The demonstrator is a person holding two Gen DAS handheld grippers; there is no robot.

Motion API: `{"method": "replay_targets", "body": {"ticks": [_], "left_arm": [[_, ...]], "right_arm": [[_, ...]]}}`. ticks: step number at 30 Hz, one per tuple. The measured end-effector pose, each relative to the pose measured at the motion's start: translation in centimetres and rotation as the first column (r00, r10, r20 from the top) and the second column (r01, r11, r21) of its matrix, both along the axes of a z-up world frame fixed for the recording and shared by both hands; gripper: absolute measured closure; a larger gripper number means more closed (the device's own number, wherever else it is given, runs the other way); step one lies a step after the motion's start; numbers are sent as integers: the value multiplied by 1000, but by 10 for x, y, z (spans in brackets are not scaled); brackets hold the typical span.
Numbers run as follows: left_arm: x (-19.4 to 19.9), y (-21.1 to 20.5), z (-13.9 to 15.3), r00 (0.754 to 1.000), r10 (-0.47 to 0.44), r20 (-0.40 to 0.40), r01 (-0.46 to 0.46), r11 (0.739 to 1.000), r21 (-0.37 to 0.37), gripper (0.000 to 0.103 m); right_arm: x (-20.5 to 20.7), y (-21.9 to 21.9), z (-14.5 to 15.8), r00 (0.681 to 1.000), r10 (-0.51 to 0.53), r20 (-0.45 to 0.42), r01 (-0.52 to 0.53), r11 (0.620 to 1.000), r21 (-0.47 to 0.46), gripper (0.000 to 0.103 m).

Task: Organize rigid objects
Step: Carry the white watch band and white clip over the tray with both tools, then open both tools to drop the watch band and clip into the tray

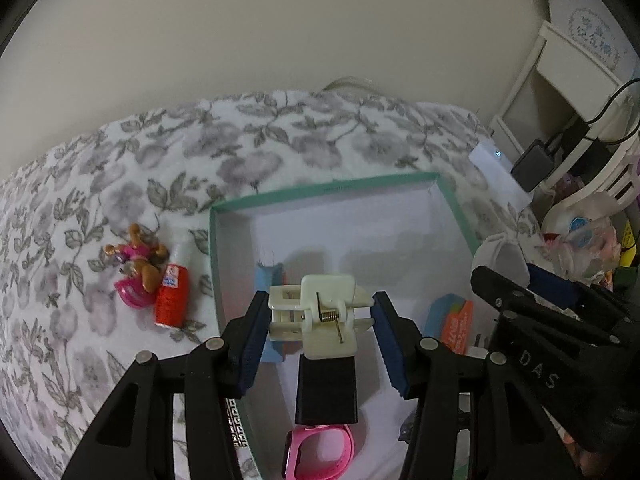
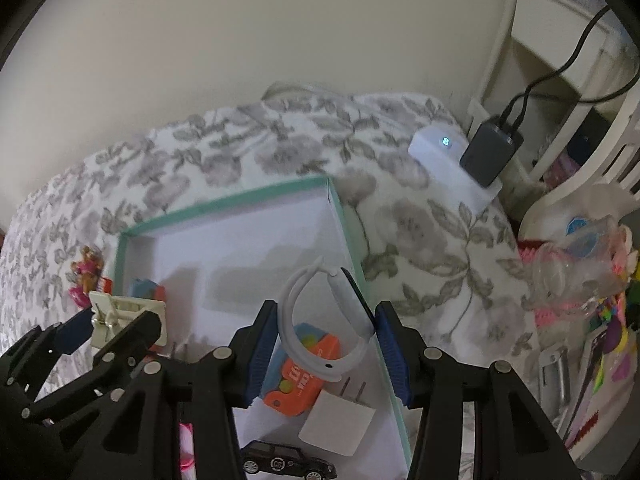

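A white box with a teal rim (image 1: 332, 190) lies on a floral bedspread; its rim also shows in the right wrist view (image 2: 224, 200). My left gripper (image 1: 320, 320) is over the box, its jaws around a cream plastic clip (image 1: 316, 312); the left finger touches it, the right stands apart. My right gripper (image 2: 326, 320) is shut on a white smart band (image 2: 320, 320) above the box. Inside lie a pink watch (image 1: 320, 456), a black block (image 1: 326, 388), an orange card box (image 2: 300, 380), a white plug (image 2: 338, 420) and a black toy car (image 2: 288, 462).
A dog figure (image 1: 138, 256) and a red bottle (image 1: 174, 288) lie on the bedspread left of the box. A white device (image 2: 448, 160) with a dark charger (image 2: 490, 152) sits at the bed's far right corner. Cluttered shelves (image 2: 580, 280) stand to the right.
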State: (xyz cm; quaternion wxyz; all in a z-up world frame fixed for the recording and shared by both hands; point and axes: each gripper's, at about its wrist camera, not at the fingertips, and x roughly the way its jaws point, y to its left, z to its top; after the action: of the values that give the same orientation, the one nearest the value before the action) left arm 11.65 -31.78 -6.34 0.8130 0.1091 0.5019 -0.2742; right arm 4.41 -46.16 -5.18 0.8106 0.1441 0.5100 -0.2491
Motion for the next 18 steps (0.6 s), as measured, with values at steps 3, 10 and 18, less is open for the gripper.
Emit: {"method": "replay_targets", "body": {"ticks": [3, 10, 18], "left_arm": [[1, -1, -6, 1000, 5, 4, -5, 1000, 15, 50], [1, -5, -18, 1000, 0, -16, 1, 999, 38, 50], [0, -7, -16, 1000, -3, -24, 4, 999, 45, 49]], "right_arm": [[0, -1, -13, 1000, 2, -26, -2, 1000, 16, 50], [4, 1, -33, 997, 14, -77, -12, 999, 36, 49], [4, -1, -32, 995, 5, -97, -3, 1000, 23, 48]]}}
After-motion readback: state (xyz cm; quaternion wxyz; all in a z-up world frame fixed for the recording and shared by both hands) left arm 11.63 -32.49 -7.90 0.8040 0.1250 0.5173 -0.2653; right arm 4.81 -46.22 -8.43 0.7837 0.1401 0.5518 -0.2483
